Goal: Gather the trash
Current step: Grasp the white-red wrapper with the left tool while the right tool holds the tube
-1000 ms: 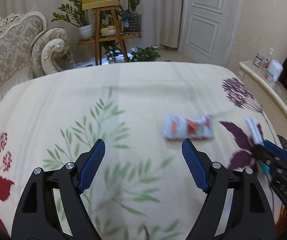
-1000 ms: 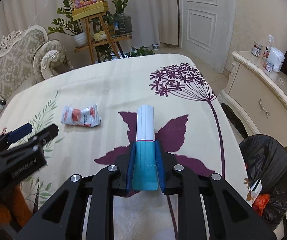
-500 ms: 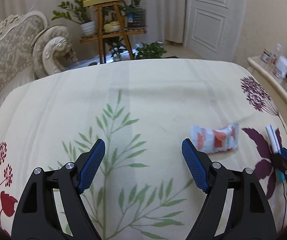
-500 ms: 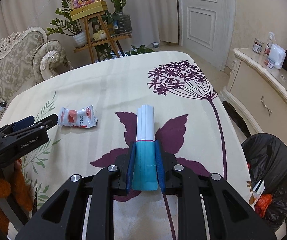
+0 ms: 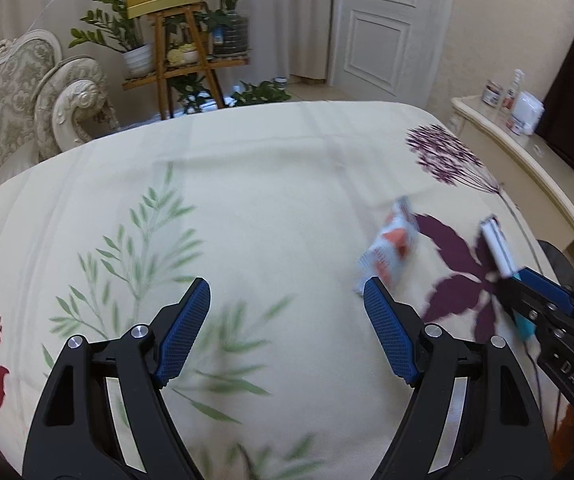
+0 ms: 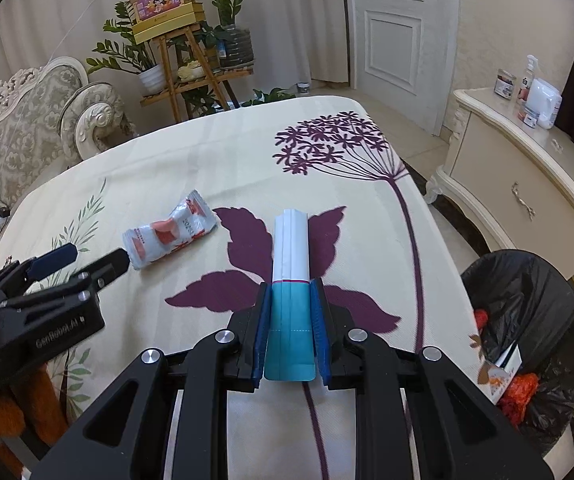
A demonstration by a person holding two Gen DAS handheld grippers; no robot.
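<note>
A white and orange snack wrapper (image 6: 170,232) lies on the floral bedspread (image 6: 207,160); it also shows in the left wrist view (image 5: 389,249), blurred. My left gripper (image 5: 287,304) is open and empty, its right fingertip (image 5: 375,292) touching the wrapper's near end; it also shows in the right wrist view (image 6: 87,260). My right gripper (image 6: 290,300) is shut on a folded white and teal paper packet (image 6: 291,256), held above the bed; the packet also shows in the left wrist view (image 5: 497,246).
A bin lined with a black bag (image 6: 527,320) holding trash stands on the floor right of the bed. A cream cabinet (image 6: 527,184) with bottles is beyond it. An ornate sofa (image 6: 27,128) and a wooden plant stand (image 6: 191,68) are behind the bed.
The left gripper has swung right toward the wrapper, which now lies tilted by its right fingertip. The right gripper still holds the packet and has shifted slightly toward the bin side.
</note>
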